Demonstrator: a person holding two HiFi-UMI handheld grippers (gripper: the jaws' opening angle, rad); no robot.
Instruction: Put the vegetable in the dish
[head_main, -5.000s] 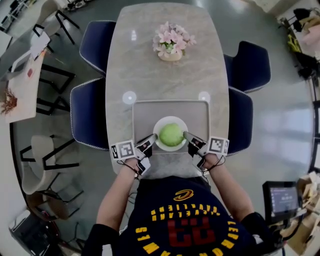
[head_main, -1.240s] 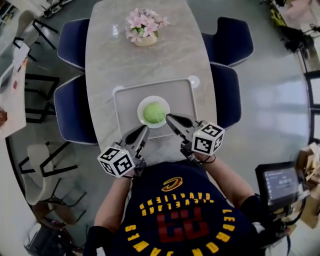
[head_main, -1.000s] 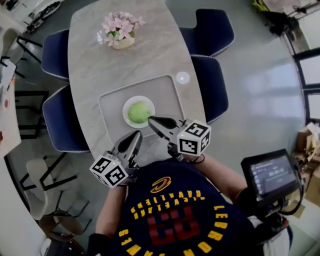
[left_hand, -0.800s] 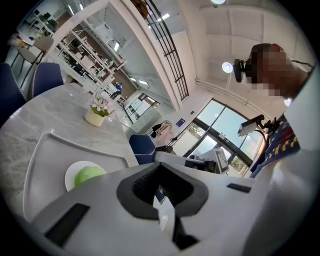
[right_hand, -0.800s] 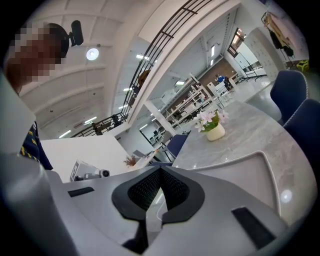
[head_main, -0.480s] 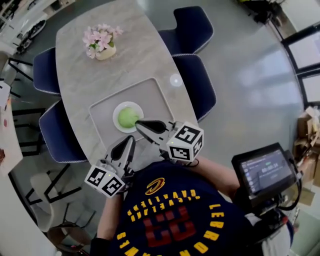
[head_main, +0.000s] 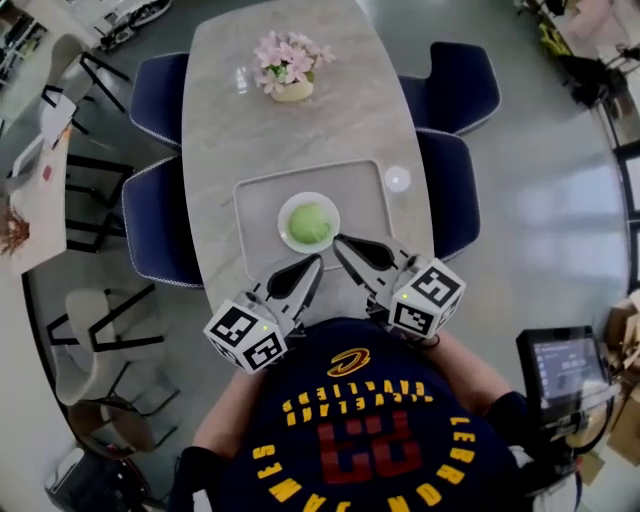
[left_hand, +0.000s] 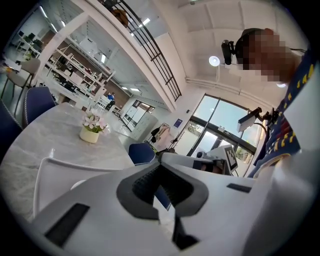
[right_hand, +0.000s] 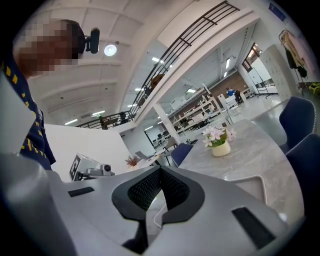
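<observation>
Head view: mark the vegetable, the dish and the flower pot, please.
vegetable (head_main: 310, 224), head view, middle of its green top.
dish (head_main: 284, 222), head view, white rim on its left side.
flower pot (head_main: 292, 92), head view, pot wall below the blossoms.

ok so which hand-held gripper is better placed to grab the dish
Right, slightly: the right hand-held gripper reaches nearer the dish; the left hand-held gripper sits further back. Both shut, empty.

head view: the green vegetable (head_main: 309, 223) in the dish (head_main: 288, 207) is too small to identify. part of the near edge of the counter (head_main: 330, 130) is hidden beneath the left tongs (head_main: 316, 262) and right tongs (head_main: 338, 241) (whose own views hide the vegetable entirely).
</observation>
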